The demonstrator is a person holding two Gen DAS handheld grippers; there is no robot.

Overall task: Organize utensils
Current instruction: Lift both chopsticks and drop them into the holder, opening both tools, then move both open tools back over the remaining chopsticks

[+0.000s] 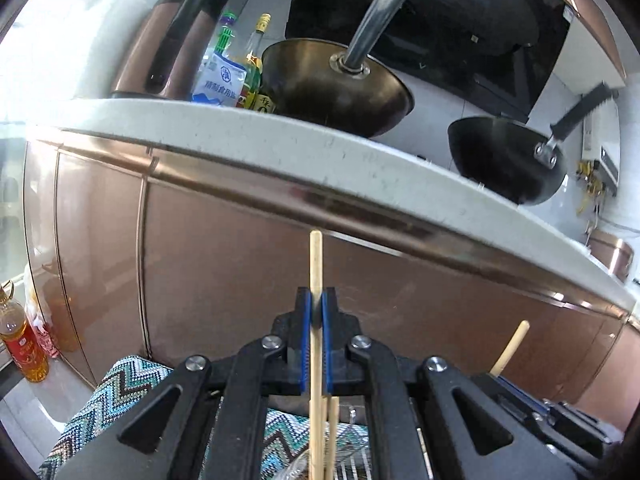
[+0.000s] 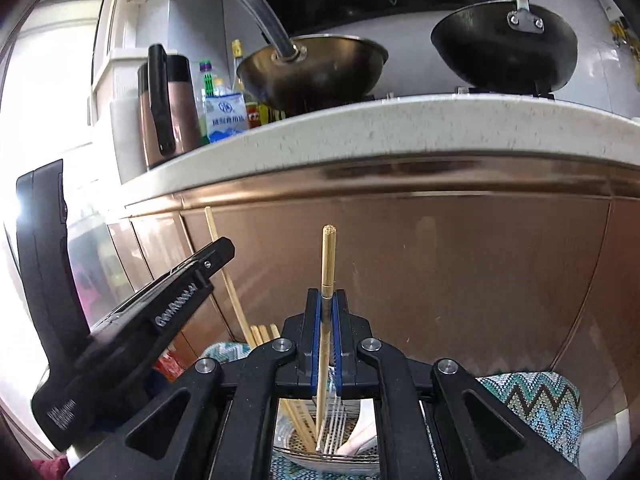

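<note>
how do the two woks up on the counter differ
The brown wok on the left looks bronze and glossy; the black wok on the right is matte black. The brown wok has a long, bare metal handle; the black wok's handle is black, fixed by a riveted metal bracket. The brown wok looks wider. Both sit on the counter, handles angled upward.

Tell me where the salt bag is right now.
The salt bag stands on the countertop, left of centre in the right wrist view, between the copper-coloured kettle and the brass-coloured wok, with bottles behind it.
</note>
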